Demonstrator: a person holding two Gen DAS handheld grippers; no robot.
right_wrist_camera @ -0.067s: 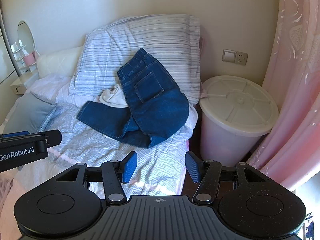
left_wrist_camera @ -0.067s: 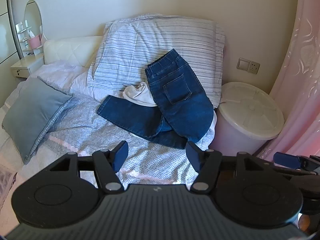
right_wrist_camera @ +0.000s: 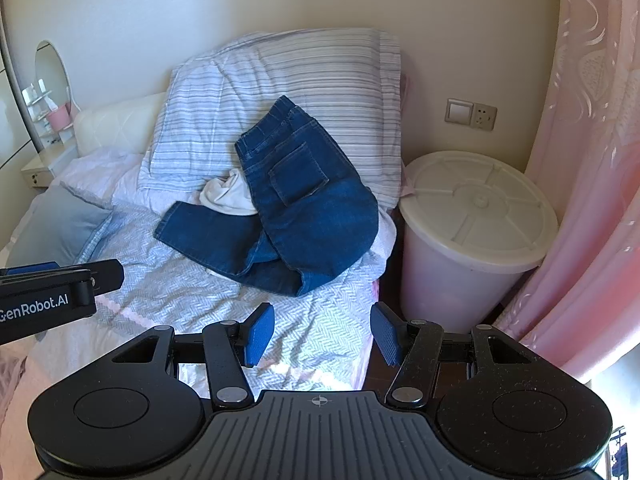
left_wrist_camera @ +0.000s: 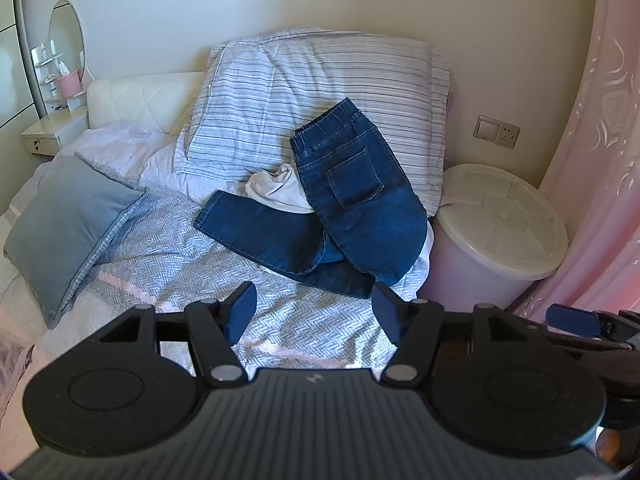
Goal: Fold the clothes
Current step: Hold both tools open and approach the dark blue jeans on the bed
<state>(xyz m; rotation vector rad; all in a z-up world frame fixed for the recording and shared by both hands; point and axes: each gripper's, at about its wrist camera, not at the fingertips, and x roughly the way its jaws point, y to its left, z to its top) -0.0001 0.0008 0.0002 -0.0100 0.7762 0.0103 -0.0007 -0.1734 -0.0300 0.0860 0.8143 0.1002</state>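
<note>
Before you, dark denim jeans (left_wrist_camera: 360, 208) lie matt and coarse beside a soft white cloth (left_wrist_camera: 280, 192). The bedspread (left_wrist_camera: 168, 256) shows a woven herringbone; the pillow (left_wrist_camera: 320, 80) is striped cotton-like fabric. The lidded bin (right_wrist_camera: 476, 216) is smooth, slightly glossy plastic; the curtain (right_wrist_camera: 592, 160) sheer and shiny.

White lettering "GenRobot.AI", first letter cut off at the frame edge, on the black left claw (right_wrist_camera: 60, 280), no other legible text
</note>
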